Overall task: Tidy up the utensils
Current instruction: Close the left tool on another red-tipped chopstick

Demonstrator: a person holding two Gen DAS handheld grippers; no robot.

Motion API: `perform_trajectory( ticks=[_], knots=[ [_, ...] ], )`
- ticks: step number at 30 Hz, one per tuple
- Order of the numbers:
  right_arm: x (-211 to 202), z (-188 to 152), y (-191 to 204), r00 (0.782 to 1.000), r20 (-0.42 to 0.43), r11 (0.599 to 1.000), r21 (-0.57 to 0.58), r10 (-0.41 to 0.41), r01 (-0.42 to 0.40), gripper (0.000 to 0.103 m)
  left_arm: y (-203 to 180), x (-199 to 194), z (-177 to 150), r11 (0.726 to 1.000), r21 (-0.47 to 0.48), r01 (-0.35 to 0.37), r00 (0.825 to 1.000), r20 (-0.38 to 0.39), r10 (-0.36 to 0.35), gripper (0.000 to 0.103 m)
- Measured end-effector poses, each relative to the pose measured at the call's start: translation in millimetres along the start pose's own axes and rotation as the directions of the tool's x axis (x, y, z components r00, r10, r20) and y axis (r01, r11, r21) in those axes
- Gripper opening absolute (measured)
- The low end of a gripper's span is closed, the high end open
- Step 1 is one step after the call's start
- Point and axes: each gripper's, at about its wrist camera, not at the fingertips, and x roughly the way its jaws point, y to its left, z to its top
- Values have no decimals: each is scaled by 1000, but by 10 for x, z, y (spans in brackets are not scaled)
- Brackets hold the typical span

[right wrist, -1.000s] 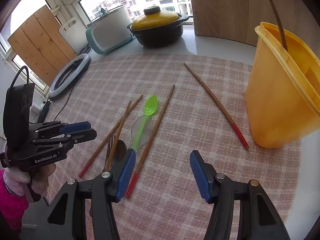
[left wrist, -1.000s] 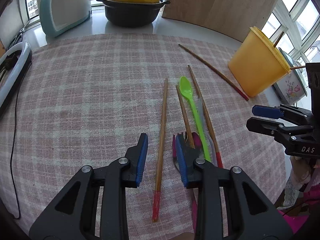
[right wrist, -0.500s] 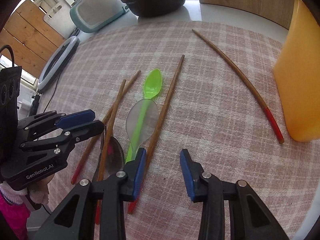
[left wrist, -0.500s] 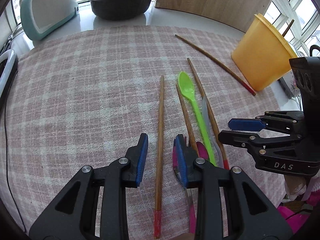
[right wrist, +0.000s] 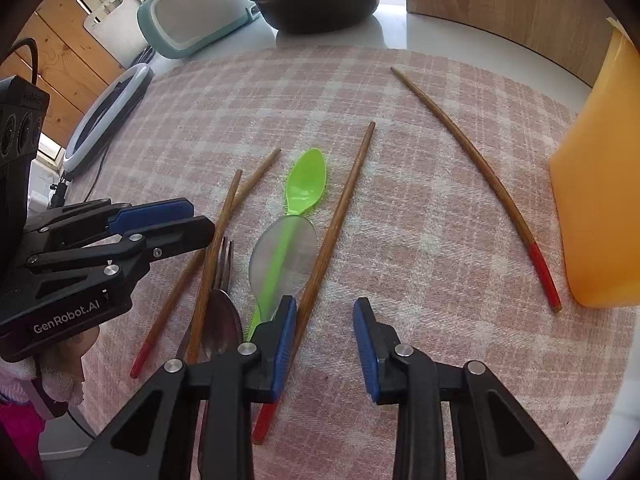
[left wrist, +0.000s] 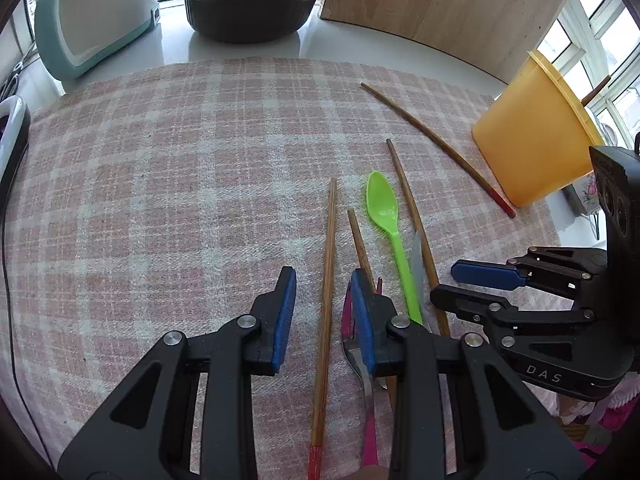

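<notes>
Both claws lower than before, right claw [right wrist: 325,334] closing, nothing between.

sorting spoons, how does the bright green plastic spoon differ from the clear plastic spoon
The bright green plastic spoon is opaque with a narrow bowl; the clear plastic spoon is see-through with a wider bowl. The clear one lies over the green one's handle. Both rest on the checked cloth, bowls pointing away from the grippers.

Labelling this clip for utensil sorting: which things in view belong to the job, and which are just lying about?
Job: chopsticks, green spoon, clear spoon, fork, metal spoon, yellow tub.

Lying about: black pot, teal appliance, ring light, wooden board.
</notes>
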Motion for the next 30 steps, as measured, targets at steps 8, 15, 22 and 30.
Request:
perform_trajectory(
  ticks=[8, 15, 22, 30],
  knots=[
    [-21, -7, -19, 1000, -8, 1000, -14, -9, 9, 27, 84, -76, -54, 1000, 9, -1, 1000, 5, 1, 28],
    [-2, 10, 57, 999, -11, 998, -47, -38, 37, 29, -6, -16, -177, 998, 68, -20, 999, -27, 22, 25],
    [-8, 21, 24, 998, -22, 997, -50, -55, 54, 26, -143, 74, -236, 990, 127, -58, 997, -38, 63, 22],
    [-4, 32, 45, 996, -37, 994, -74, -84, 81, 26, -160, 105, -177, 974, 192, -121, 988, -73, 137, 13]
  ],
)
